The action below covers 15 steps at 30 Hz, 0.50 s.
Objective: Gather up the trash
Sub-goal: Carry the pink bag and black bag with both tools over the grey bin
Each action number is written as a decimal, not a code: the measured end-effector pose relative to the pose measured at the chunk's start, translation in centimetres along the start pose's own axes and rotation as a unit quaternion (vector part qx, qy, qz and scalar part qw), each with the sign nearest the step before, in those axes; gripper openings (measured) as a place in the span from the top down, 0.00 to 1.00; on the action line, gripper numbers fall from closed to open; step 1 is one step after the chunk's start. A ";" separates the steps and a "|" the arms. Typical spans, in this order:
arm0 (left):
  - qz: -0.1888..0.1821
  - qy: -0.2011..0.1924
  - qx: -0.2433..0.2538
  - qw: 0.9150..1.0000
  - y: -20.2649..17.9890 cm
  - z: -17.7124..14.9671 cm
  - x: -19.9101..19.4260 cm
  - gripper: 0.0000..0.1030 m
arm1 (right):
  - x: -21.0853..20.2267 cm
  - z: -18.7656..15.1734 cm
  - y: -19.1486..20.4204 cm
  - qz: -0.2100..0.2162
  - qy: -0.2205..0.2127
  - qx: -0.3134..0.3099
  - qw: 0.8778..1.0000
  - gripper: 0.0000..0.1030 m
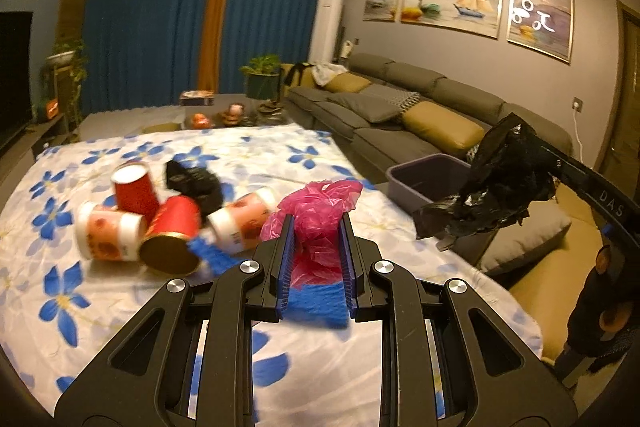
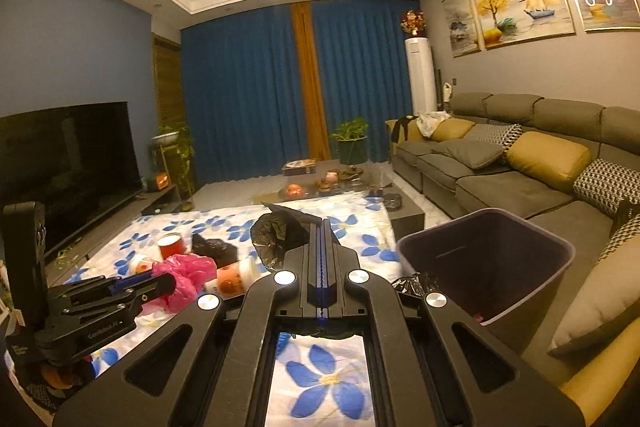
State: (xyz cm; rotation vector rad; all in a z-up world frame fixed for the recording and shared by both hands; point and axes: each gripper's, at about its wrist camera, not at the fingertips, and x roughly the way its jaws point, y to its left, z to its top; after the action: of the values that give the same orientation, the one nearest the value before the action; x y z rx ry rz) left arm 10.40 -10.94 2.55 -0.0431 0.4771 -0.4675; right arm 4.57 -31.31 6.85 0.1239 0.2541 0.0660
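Midway: left gripper [image 1: 316, 239] clamped on pink bag [image 1: 320, 203], right gripper [image 2: 322, 227] shut on black bag [image 2: 276, 231] near bin [image 2: 484, 267]; cups [image 1: 156, 219] left on bench [image 1: 100, 287].

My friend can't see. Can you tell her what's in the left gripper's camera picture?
The left gripper pinches a crumpled pink plastic bag above a flowered tablecloth. Paper cups lie tipped at left; at right, the right gripper holds a black bag near a purple bin.
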 end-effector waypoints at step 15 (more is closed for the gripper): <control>-0.093 -0.047 0.068 0.992 -10.2 6.3 6.9 0.80 | 1.3 2.0 -8.0 -0.109 -0.026 0.029 0.993 0.99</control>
State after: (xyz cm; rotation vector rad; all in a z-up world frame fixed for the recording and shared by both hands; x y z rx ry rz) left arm 14.30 -23.52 6.65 0.0215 0.3496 -0.6763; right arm 6.72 -39.32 7.43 0.1553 0.2165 -0.1615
